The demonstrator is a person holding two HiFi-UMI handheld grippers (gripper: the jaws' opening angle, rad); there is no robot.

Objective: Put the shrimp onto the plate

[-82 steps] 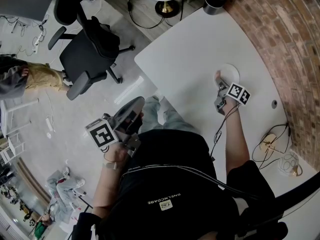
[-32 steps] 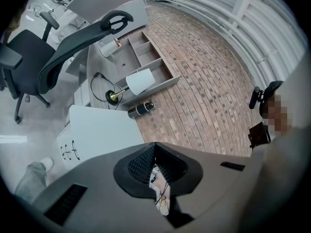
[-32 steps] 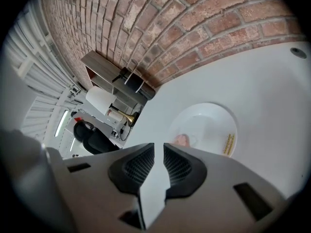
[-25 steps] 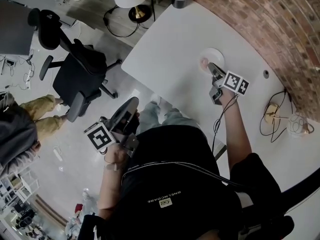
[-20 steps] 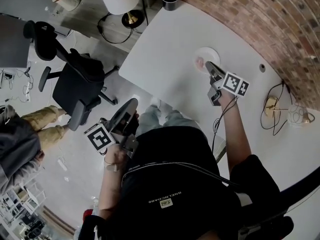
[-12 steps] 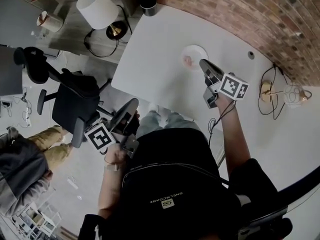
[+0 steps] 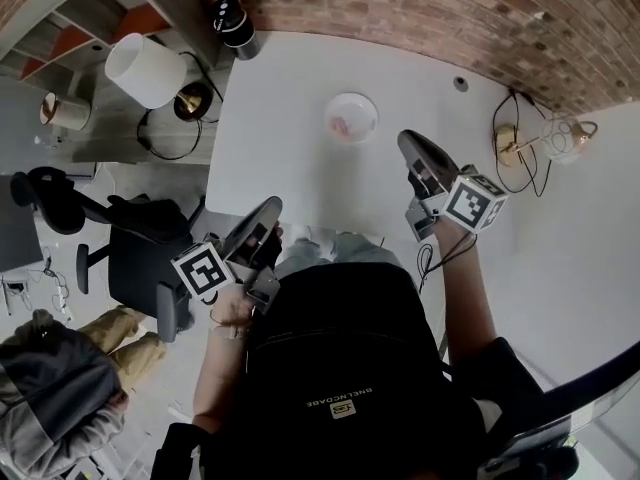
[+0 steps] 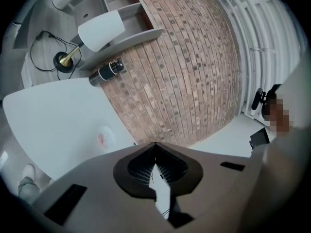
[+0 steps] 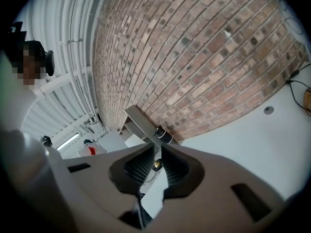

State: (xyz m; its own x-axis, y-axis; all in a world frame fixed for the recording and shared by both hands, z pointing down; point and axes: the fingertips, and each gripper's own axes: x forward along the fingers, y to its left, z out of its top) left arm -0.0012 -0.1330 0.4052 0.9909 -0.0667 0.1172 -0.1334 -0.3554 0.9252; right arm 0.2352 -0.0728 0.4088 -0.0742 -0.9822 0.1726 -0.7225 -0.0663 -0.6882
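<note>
The small white plate [image 7: 351, 118] sits on the white table [image 7: 270, 118] with the pink shrimp [image 7: 341, 126] lying on it. My right gripper [image 7: 408, 144] hovers near the table's front edge, pulled back from the plate and holding nothing. In the right gripper view its jaws [image 9: 154, 147] stand a narrow gap apart. My left gripper [image 7: 270, 208] hangs off the table's front edge over the floor. Its jaws [image 8: 155, 144] meet at the tips with nothing between them. In the left gripper view the plate [image 8: 105, 137] and shrimp [image 8: 101, 139] show far off.
A brick wall [image 7: 420, 8] runs along the table's far side. A black cylinder [image 7: 232, 20] stands at the far left corner. Cables and a brass object [image 7: 512, 144] lie at the right. A floor lamp [image 7: 145, 70] and an office chair [image 7: 130, 258] stand left of the table.
The right gripper held the shrimp at the plate, let it go there and drew back toward me. The head view swung round. The left gripper stayed put.
</note>
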